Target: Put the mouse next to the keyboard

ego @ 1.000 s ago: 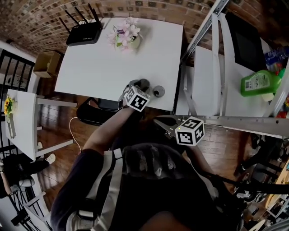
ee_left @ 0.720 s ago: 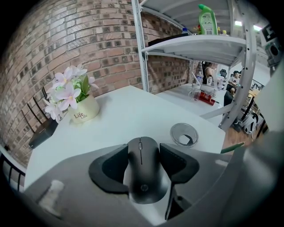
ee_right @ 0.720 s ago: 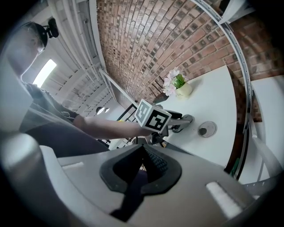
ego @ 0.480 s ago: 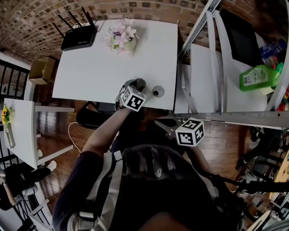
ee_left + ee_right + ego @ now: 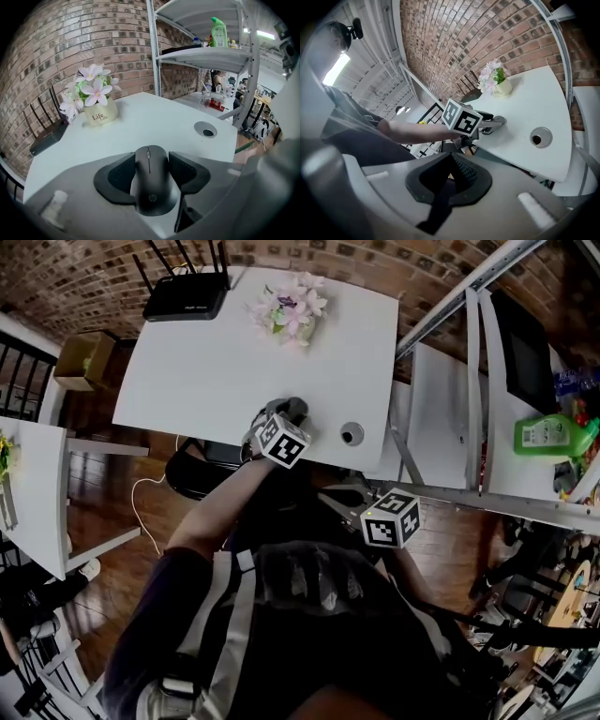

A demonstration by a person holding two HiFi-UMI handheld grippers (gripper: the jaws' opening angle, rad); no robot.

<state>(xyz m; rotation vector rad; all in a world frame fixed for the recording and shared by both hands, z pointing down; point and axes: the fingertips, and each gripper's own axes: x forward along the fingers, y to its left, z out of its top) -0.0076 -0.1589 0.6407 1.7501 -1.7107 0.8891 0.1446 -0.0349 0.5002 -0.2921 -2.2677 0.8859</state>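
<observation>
The smooth, matte-black mouse (image 5: 151, 180), rounded like a pebble, is pinched between the left tool's (image 5: 150, 161) dimpled rubber pads (image 5: 119, 176) over the glossy white counter's (image 5: 154, 117) near edge (a metal-ringed cable hole (image 5: 205, 129) beside, a cream flowerpot (image 5: 99, 115) farther back). The right tool (image 5: 451, 176) is empty, its tips together.

Flower pot (image 5: 291, 310) and black router (image 5: 186, 298) stand on the white table (image 5: 216, 381) — green bottle (image 5: 553, 435) on shelf (image 5: 441, 418).
</observation>
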